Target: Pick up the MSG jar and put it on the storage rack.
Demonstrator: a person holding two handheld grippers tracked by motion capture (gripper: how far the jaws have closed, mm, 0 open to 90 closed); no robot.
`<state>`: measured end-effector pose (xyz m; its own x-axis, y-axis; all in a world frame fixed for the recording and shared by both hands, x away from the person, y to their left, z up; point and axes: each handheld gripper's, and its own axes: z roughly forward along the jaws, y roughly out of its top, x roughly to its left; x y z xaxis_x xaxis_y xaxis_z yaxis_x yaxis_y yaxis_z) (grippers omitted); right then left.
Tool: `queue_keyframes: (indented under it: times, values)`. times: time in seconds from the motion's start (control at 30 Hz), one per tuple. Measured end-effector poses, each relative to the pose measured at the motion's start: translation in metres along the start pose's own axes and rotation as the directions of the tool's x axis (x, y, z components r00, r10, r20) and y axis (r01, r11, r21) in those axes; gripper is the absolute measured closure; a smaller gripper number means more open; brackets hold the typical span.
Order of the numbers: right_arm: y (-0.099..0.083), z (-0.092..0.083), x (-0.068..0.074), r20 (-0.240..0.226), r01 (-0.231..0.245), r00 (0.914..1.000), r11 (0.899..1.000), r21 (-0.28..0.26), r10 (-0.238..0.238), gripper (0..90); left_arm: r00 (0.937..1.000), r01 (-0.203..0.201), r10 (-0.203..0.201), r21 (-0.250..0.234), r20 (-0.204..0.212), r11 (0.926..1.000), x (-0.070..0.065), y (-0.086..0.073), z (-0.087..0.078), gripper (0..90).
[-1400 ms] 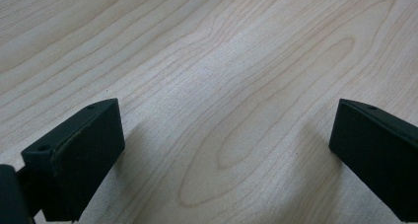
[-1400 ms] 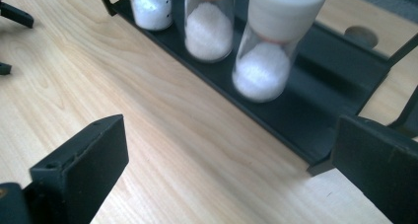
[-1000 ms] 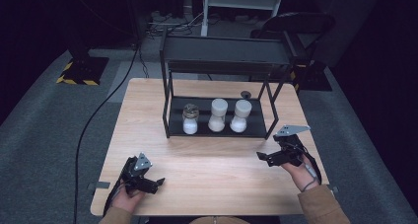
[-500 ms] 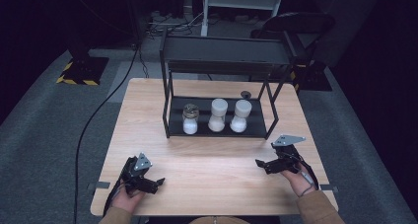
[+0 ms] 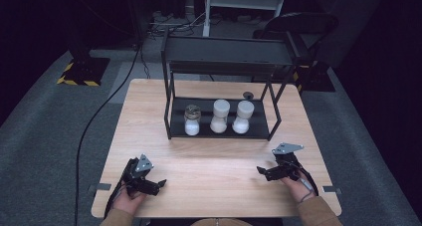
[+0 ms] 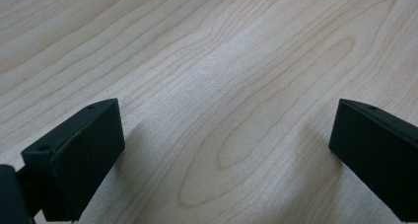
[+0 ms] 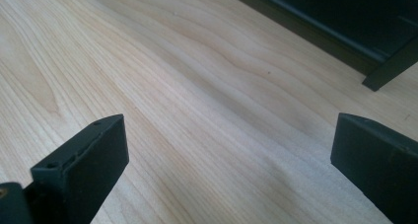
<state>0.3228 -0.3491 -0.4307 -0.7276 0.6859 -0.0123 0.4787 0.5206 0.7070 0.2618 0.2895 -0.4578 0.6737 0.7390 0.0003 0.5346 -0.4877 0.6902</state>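
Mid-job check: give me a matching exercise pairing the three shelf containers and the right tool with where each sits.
Things:
1. clear jar
2. tall white shaker
3. short white shaker
4. right tool

Places:
A. middle of the rack's bottom shelf
B. right end of that row
C. table's near right edge, jaws open
D. left end of that row

Pairs: 1-D, 2-A, 3-B, 4-C

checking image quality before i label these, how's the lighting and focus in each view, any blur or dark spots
High view: the table is evenly lit, the floor and background fall into near-black, and the picture is slightly soft. Left gripper view: wood grain is sharp, with soft shadows beside the jaws of the left gripper. Right gripper view: the near jaws of the right gripper look slightly soft, and the rack is very dark.
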Motion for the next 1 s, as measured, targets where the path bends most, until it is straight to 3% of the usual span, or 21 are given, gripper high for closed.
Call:
queue_keyframes:
  times: [0.57, 0.77, 1.0]
  values:
    - [-0.013, 0.014, -0.002, -0.021, -0.022, 0.9995, 0.999, 0.031, 0.022, 0.7, 1.0, 0.0, 0.0, 0.0, 0.0, 1.0, 0.0, 0.0, 0.0, 0.0]
    - [-0.025, 0.017, 0.003, -0.004, 0.001, 1.0, 1.0, -0.021, -0.001, 0.0, 1.0, 0.0, 0.0, 0.0, 0.0, 1.0, 0.0, 0.0, 0.0, 0.0]
    - [-0.025, 0.017, 0.003, -0.005, 0.002, 1.0, 1.0, -0.022, -0.002, 0.0, 1.0, 0.0, 0.0, 0.0, 0.0, 1.0, 0.0, 0.0, 0.0, 0.0]
